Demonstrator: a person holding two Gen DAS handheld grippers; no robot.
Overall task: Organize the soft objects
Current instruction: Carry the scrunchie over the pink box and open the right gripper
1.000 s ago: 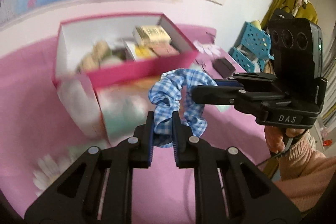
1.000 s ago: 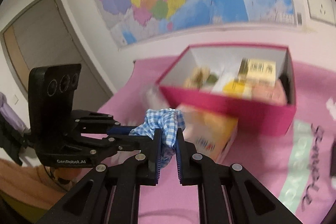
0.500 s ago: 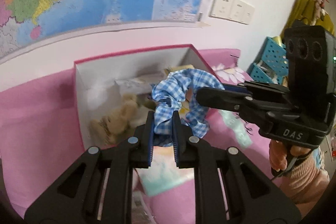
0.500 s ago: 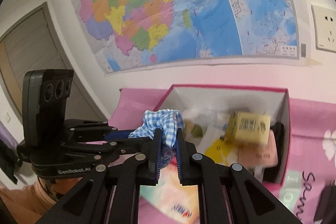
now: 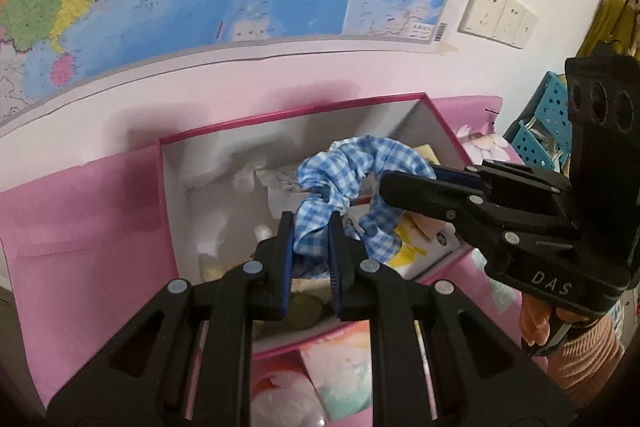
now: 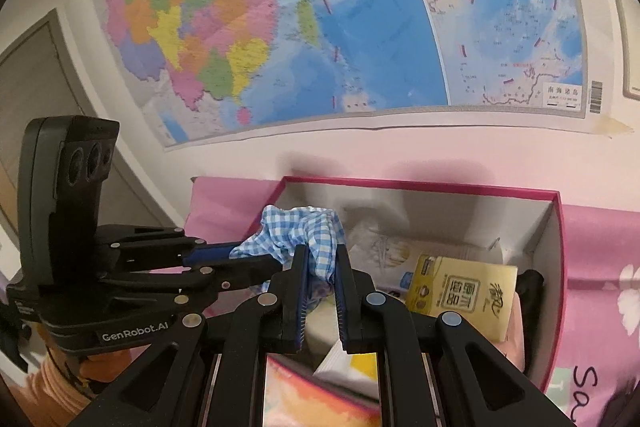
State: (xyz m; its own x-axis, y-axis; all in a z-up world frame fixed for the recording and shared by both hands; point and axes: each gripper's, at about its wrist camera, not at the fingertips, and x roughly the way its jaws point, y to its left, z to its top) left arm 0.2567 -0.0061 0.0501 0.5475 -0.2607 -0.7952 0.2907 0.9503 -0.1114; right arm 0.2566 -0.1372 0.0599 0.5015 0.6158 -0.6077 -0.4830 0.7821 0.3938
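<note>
Blue gingham scrunchie pinched by left gripper and right gripper over pink box, wall sockets seen only in left view — yellow carton read clearly only in right.

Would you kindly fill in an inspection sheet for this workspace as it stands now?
Surface: pink tablecloth, flower print at one end.
Job's things: blue gingham scrunchie, held over the open pink box.
Clutter: yellow packet, a plush item and papers in the box; packets in front of it.
Grippers: left gripper and right gripper both shut on the scrunchie, stretching it between them.
Cables: nothing seen.
Surroundings: wall map, sockets, blue baskets, door.
</note>
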